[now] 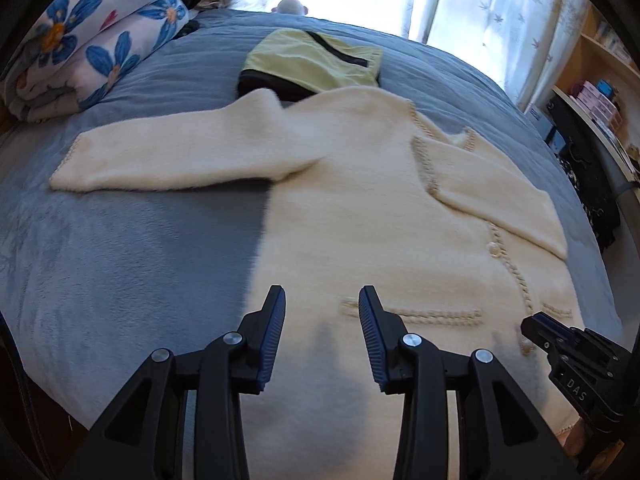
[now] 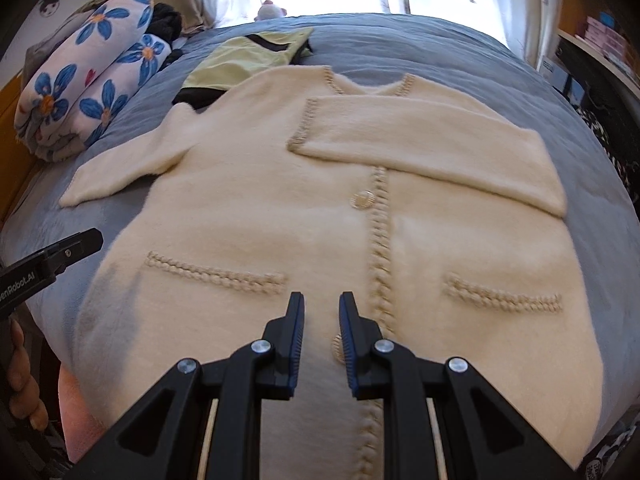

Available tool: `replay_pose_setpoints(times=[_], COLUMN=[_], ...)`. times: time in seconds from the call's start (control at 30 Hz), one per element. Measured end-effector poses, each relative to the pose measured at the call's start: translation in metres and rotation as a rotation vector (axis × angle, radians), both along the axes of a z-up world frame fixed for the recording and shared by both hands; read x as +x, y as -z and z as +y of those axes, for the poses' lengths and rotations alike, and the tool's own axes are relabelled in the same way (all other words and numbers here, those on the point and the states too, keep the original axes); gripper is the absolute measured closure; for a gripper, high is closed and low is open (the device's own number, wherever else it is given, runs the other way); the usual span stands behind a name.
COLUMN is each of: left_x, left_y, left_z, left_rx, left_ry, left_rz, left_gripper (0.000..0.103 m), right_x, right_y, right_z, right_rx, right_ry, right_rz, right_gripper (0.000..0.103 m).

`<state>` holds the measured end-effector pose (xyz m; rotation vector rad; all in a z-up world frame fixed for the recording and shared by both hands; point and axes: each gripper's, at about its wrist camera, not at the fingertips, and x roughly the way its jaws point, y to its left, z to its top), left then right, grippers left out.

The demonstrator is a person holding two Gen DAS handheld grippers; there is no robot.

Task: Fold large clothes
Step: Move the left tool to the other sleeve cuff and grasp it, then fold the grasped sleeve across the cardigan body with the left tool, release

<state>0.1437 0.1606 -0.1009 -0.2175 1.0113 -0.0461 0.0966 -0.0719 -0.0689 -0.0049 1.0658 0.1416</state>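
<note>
A cream knit cardigan [image 1: 360, 208] lies flat on the blue bed, front up, with braided trim and buttons; it also shows in the right wrist view [image 2: 320, 208]. Its right sleeve [image 2: 432, 148] is folded across the chest. Its left sleeve [image 1: 172, 156] lies stretched out to the left on the bedspread. My left gripper [image 1: 322, 300] is open and empty above the hem, near the left pocket. My right gripper [image 2: 322, 306] is open, less wide, and empty above the button band near the hem. Each gripper's tip shows in the other's view.
A folded yellow-green garment with black trim [image 1: 316, 62] lies beyond the cardigan's collar. A rolled floral blanket [image 1: 92, 40] sits at the bed's far left. The blue bedspread [image 1: 132, 272] is bare left of the cardigan. Shelves [image 1: 592, 96] stand to the right, curtains behind.
</note>
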Motion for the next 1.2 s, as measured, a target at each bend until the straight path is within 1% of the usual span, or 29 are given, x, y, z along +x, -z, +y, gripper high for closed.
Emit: replay_pose_setpoints(times=[0.13, 0.2, 0.23, 0.33, 0.4, 0.47, 0.53, 0.67, 0.77, 0.8, 0.9, 0.97, 1.03, 1.1, 1.17, 1.2], left_x=[0.006, 0.008, 0.009, 0.014, 0.020, 0.026, 0.033, 0.051, 0.067, 0.074, 0.089, 0.100, 0.110, 0.116, 0.122, 0.125], left_y=[0.010, 0.018, 0.023, 0.041, 0.054, 0.066, 0.075, 0.091, 0.107, 0.112, 0.120, 0.125, 0.129, 0.131, 0.127, 0.121], left_z=[0.039, 0.064, 0.076, 0.120, 0.150, 0.178, 0.202, 0.247, 0.275, 0.284, 0.302, 0.309, 0.315, 0.319, 0.318, 0.312], left_rx=[-0.007, -0.030, -0.052, -0.156, -0.224, -0.270, -0.312, -0.384, -0.471, -0.500, -0.546, -0.555, -0.559, -0.551, -0.504, -0.448], left_ry=[-0.020, -0.038, -0.050, -0.099, -0.134, -0.173, -0.202, -0.266, -0.305, -0.311, -0.335, -0.356, -0.382, -0.402, -0.409, -0.407], left_rz=[0.021, 0.032, 0.038, 0.059, 0.063, 0.060, 0.046, 0.009, -0.002, -0.006, -0.029, -0.040, -0.039, -0.042, -0.040, -0.045], left_gripper=[0.064, 0.063, 0.063, 0.062, 0.062, 0.062, 0.062, 0.062, 0.062, 0.062, 0.062, 0.063, 0.068, 0.082, 0.088, 0.091], right_x=[0.011, 0.018, 0.021, 0.034, 0.043, 0.053, 0.063, 0.082, 0.094, 0.098, 0.106, 0.110, 0.114, 0.116, 0.118, 0.118], right_y=[-0.001, -0.002, -0.003, -0.004, -0.004, -0.004, -0.004, 0.000, 0.005, 0.007, 0.015, 0.021, 0.027, 0.033, 0.037, 0.038], right_z=[0.024, 0.038, 0.044, 0.063, 0.076, 0.090, 0.103, 0.133, 0.153, 0.159, 0.171, 0.176, 0.179, 0.178, 0.175, 0.173], right_rx=[-0.004, -0.007, -0.009, -0.010, -0.009, -0.002, -0.002, -0.007, 0.001, 0.001, 0.001, -0.004, -0.006, -0.005, -0.002, -0.002], right_ry=[-0.033, -0.047, -0.052, -0.063, -0.063, -0.063, -0.063, -0.089, -0.105, -0.110, -0.124, -0.127, -0.126, -0.120, -0.111, -0.105], right_rz=[-0.005, -0.010, -0.015, -0.035, -0.047, -0.059, -0.077, -0.088, -0.085, -0.084, -0.075, -0.067, -0.053, -0.043, -0.033, -0.031], right_gripper=[0.085, 0.085, 0.085, 0.085, 0.083, 0.068, 0.063, 0.063, 0.063, 0.063, 0.063, 0.063, 0.063, 0.063, 0.063, 0.063])
